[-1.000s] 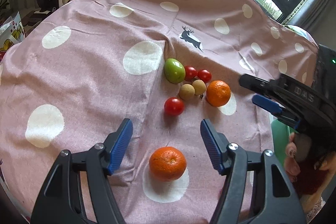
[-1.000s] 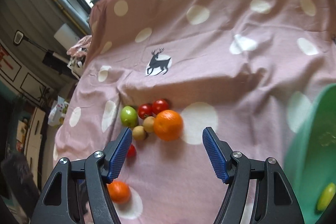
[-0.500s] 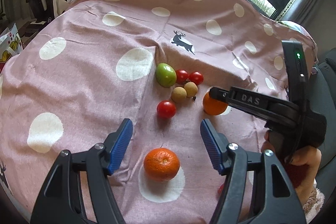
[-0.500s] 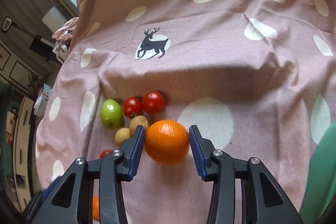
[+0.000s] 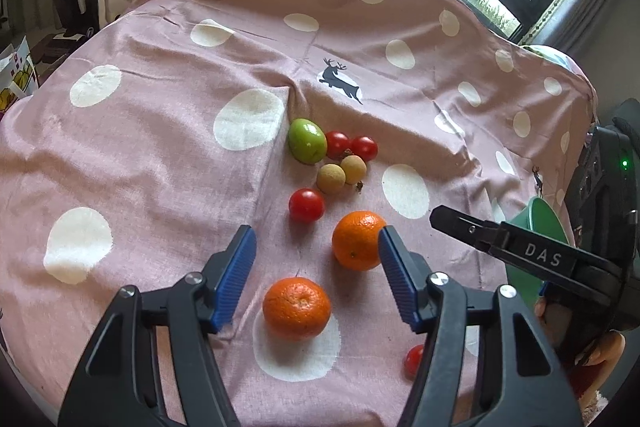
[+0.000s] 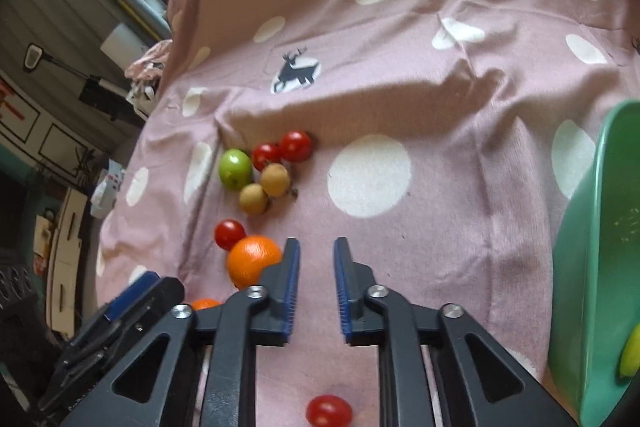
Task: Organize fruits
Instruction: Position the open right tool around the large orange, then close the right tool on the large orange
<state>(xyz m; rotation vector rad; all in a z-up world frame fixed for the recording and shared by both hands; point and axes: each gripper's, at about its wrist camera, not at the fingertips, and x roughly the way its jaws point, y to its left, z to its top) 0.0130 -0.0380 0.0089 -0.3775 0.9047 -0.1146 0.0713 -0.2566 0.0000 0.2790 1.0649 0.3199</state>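
On the right gripper (image 6: 317, 243): clenched almost to touching, nothing between the blue pads. Just beside its left finger, on the outside, the smooth round orange (image 6: 254, 259), resting on the pink white-dotted cloth (image 6: 440, 99) (out of the grip, not in it). On the left gripper (image 5: 317, 233): released and wide, though just narrowed a little, with the dimpled orange mandarin (image 5: 297, 308) low between the fingers, untouched.

Judged firm under a waxy, slippery skin, moderately heavy, and free to roll on soft cloth. Best taken across the widest middle, pads level with the equator, squeezed gently. Pinched above that line, likely to squirt sideways.

Against half a second back: then bracketed by the right pads, next to the tan longans. Now lying nearer the tongs, close to the lone red cherry tomato (image 6: 229, 234), with the right jaws just closed on air. Farther out, green plastic bowl (image 6: 580, 267) at the right edge, well apart from the orange.
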